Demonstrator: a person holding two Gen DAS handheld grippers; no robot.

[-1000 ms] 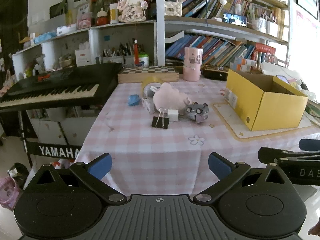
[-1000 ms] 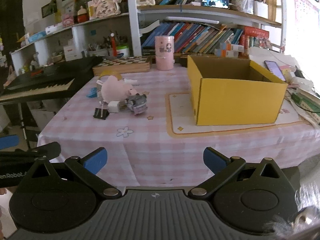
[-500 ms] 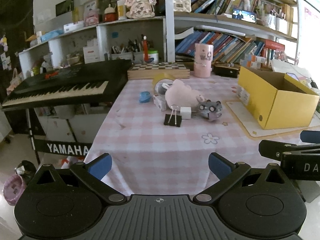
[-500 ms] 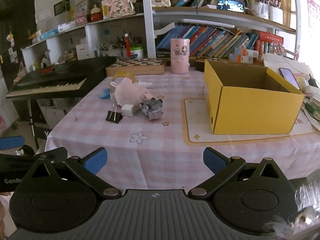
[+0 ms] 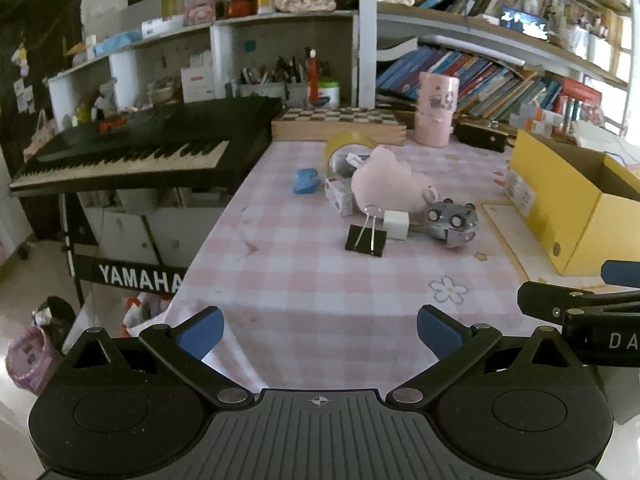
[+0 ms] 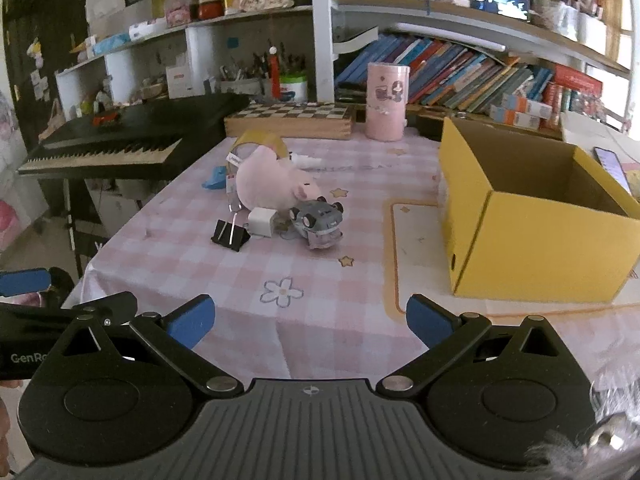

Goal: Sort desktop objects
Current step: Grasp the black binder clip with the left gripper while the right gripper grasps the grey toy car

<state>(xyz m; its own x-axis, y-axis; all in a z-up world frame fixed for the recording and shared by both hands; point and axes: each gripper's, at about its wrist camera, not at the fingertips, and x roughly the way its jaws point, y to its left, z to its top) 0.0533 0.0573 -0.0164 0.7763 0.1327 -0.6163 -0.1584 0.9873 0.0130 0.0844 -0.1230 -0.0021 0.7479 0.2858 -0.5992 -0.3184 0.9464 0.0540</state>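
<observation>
A: Left to right. Keyboard [image 5: 132, 152] off the bench's [image 5: 304, 280] left edge. On the cloth, mid-bench: blue bit [image 5: 305, 181], tape roll [image 5: 347, 148] behind, small carton [image 5: 339, 198], pink plush [image 6: 269, 179], black clip [image 6: 230, 234], white cube [image 6: 261, 221], grey toy car [image 6: 318, 219] tipped on its side. Cube sits between clip and car, just beside both. Yellow box [image 6: 532, 240] on the right, open top, looks empty as far as the view reaches.

B: Jaws?

A: Left gripper [image 5: 319, 329] spread wide, nothing in it, hanging at the near bench edge. Right gripper [image 6: 310, 320] the same: released, empty, near edge, more toward the box.

B: Handling?

A: Judging only. Plush soft and light; pinch the body's middle, it will squash but hold. Clip stiff and flat; take it across the black body, the wire handles would swing. Cube hard, smooth, small; square grip on opposite faces or it may squirt out. Car rigid, wheels roll; grip across the roof and underside, not the wheels. Tape roll light, take the rim.

B: Room?

A: Open cloth between jaws and pile, clear approach from the front. Pile is crowded; lifting the plush may drag its neighbours. Left edge drops to the floor near the blue bit. Box wall stands tall; loads must clear its rim
</observation>
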